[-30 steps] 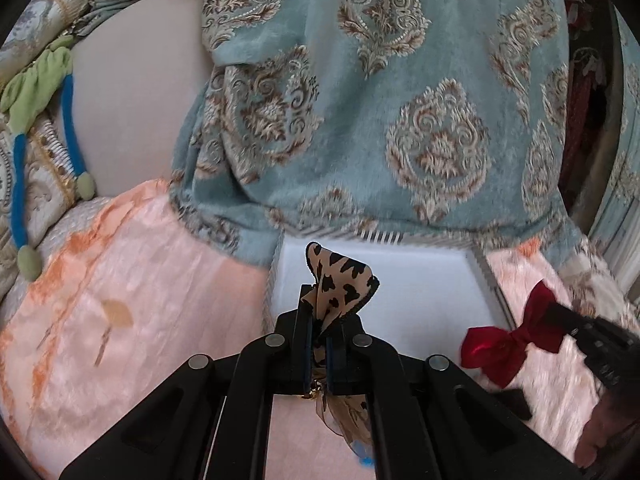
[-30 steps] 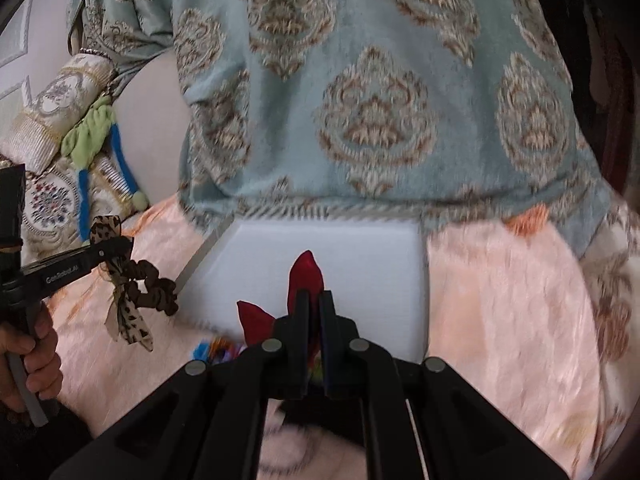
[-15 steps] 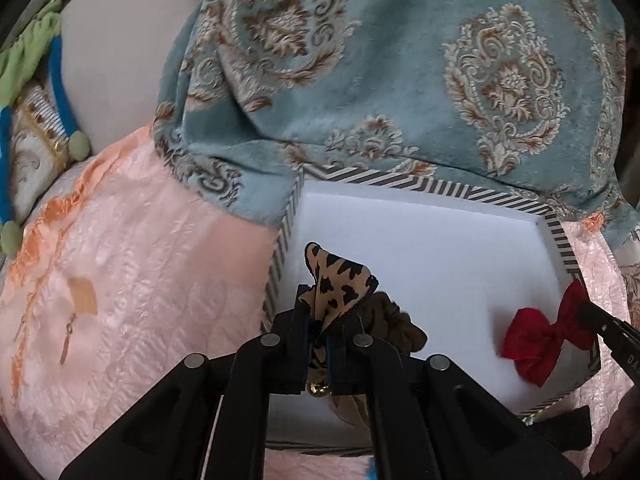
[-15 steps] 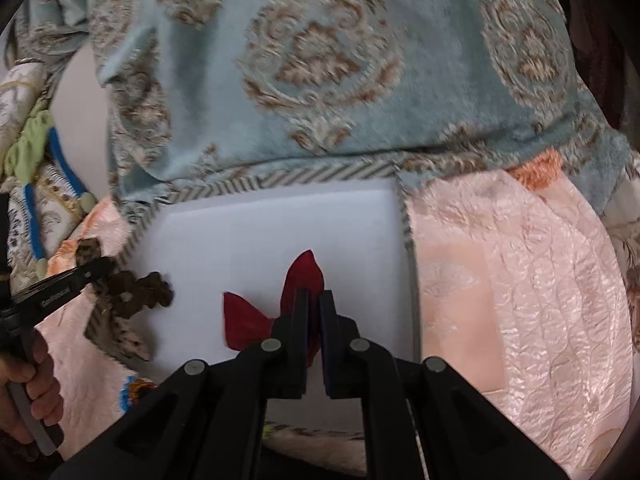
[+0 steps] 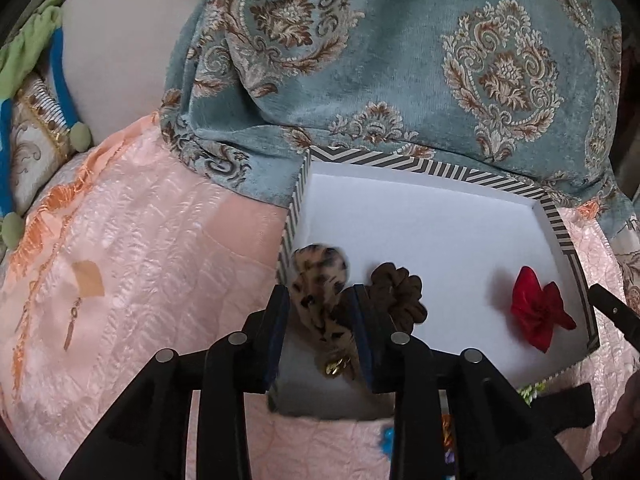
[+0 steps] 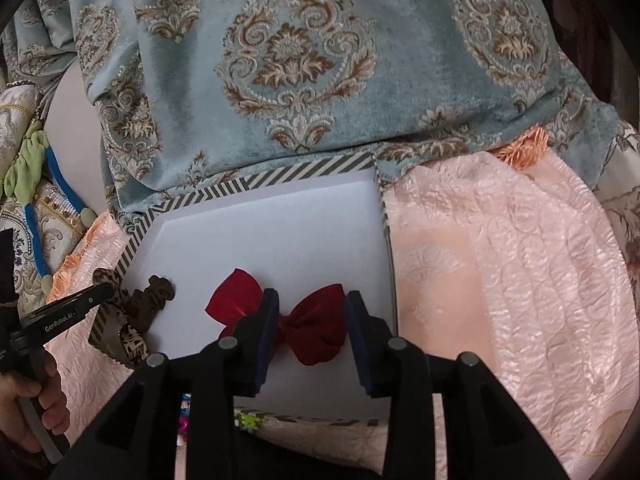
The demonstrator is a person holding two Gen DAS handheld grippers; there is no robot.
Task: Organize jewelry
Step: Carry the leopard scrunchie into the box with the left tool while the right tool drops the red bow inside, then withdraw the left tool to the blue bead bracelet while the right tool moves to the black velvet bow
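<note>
Both hand-held grippers tilt down over the box [image 5: 440, 216], jaws just spreading: left hand-held gripper [image 5: 320, 332] off the leopard scrunchie [image 5: 316, 280], right hand-held gripper [image 6: 310, 340] off the red bow [image 6: 308, 328]

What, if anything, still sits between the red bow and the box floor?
Nothing visible. The red bow lies on the white floor of the box, between the right gripper's jaws, which have just been opening and no longer press it.

Both black two-finger grippers point steeply down over the white striped-rim box [image 5: 420, 216]. The left gripper [image 5: 318, 300] has just been opening, its jaws loose around a leopard-print bow. The right gripper [image 6: 310, 308] has also just been opening, jaws parted, pads clear of a red velvet bow.
</note>
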